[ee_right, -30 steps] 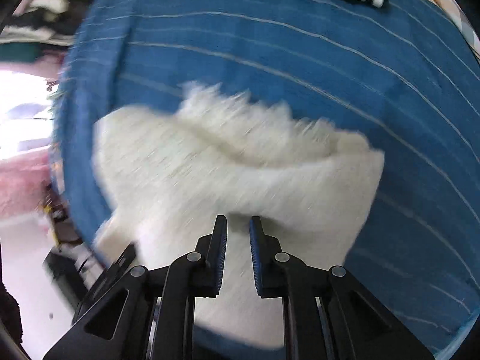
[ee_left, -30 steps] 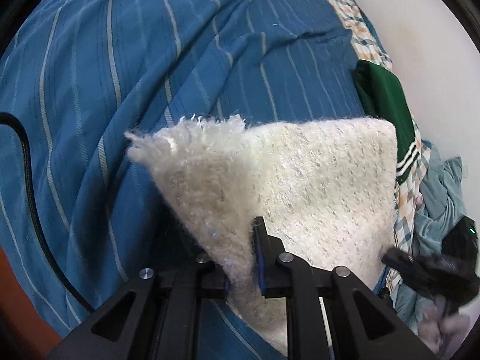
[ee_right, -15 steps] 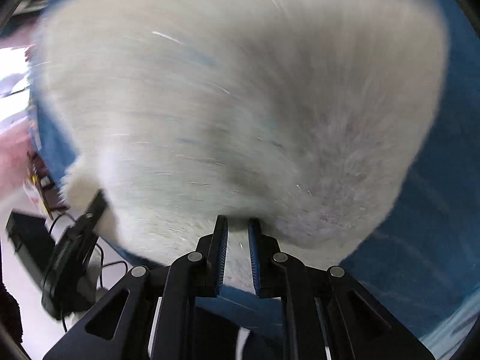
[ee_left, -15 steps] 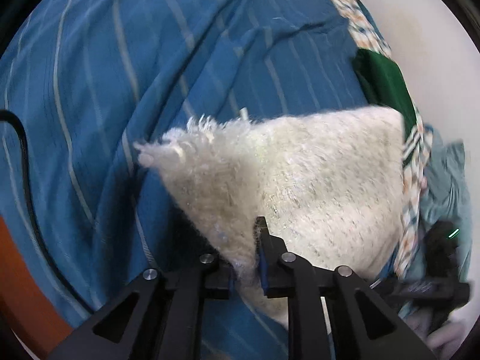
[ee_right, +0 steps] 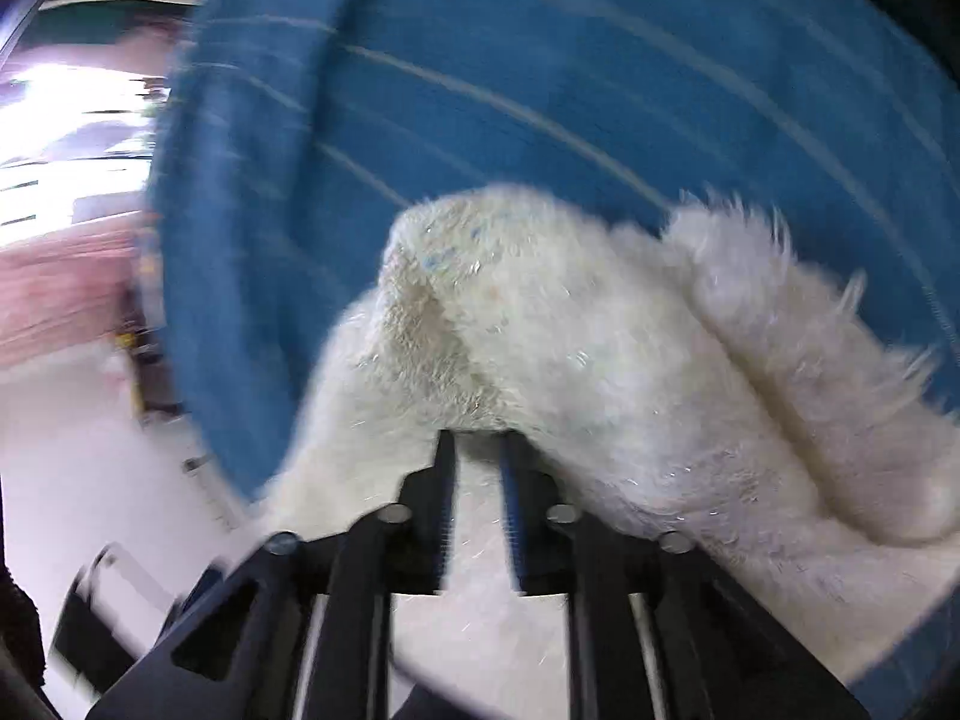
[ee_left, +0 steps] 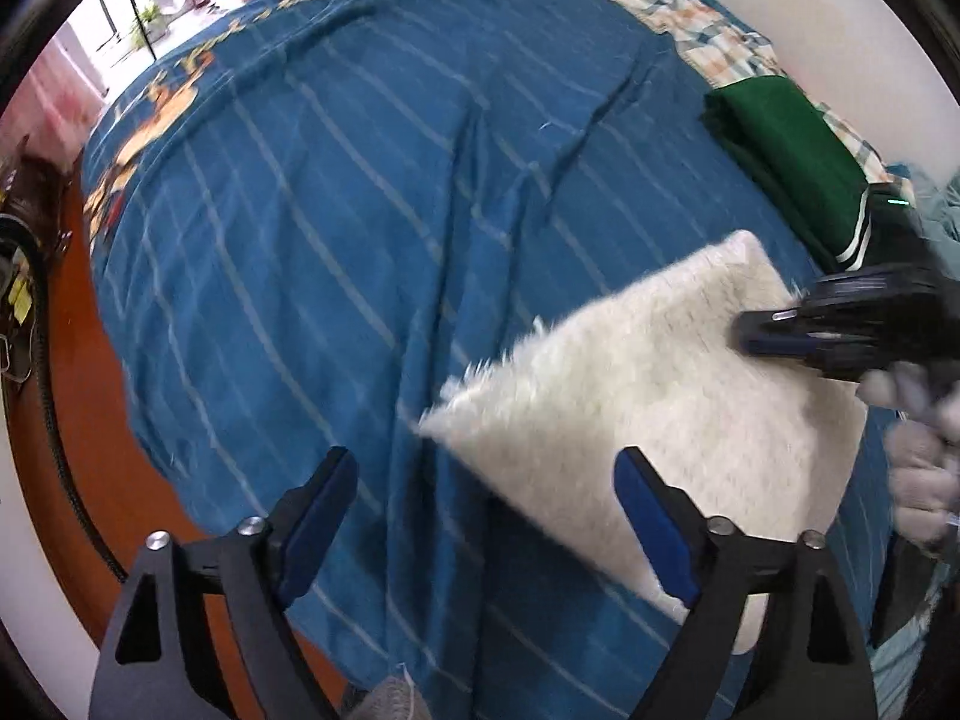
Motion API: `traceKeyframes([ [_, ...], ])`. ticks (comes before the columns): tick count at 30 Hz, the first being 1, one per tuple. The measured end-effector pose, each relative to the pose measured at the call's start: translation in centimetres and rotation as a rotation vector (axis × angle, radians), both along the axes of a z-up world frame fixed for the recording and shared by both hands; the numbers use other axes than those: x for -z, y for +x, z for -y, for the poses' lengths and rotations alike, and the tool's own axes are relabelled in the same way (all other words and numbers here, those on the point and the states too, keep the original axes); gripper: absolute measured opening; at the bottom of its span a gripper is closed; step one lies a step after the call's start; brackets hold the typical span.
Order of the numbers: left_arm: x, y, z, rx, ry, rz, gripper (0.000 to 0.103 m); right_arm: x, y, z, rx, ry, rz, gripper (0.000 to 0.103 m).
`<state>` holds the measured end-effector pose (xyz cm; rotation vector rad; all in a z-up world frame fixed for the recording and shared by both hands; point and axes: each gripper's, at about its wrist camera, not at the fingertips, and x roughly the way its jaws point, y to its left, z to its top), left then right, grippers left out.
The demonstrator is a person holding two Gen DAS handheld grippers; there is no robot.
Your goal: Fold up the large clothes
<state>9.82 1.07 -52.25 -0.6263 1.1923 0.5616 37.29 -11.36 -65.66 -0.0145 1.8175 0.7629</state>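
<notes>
Left wrist view: the left gripper (ee_left: 486, 498) gapes wide, holding nothing. The white fuzzy garment (ee_left: 660, 414) lies just ahead and rightward on the blue bedspread (ee_left: 360, 210), where the right gripper (ee_right: 477, 462), seemingly pinching it, is nearer.

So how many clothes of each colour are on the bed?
White: 1, fluffy garment
Green: 1, folded garment
Teal: 1, crumpled garment, at the frame's edge
Total: 3

Fluffy white garment (ee_right: 600, 360) between narrow jaws
</notes>
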Motion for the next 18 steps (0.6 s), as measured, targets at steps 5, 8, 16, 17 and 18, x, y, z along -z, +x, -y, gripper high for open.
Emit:
traceKeyframes([
  [5,1.6,0.4,0.4,-0.058,-0.05,0.013,0.09,-6.5,3.6,4.0,-0.156,0.051,0.203,0.082],
  [8,3.3,0.0,1.4,-0.103,-0.099,-0.002,0.09,-3.2,3.2,3.9,-0.461,-0.119,0.256,0.075],
  [16,5.3,-1.0,2.5,-0.124,-0.123,-0.032,0.09,4.4,8.0,8.2,0.008,0.1,-0.354,0.02],
  [17,5.4,-0.9,2.5,-0.13,-0.125,-0.034,0.09,6.0,8.4,9.9,0.109,0.125,-0.453,0.02],
  [18,5.4,-1.0,2.5,-0.138,-0.133,-0.028,0.09,6.9,8.6,11.1,0.155,0.12,-0.489,0.02],
])
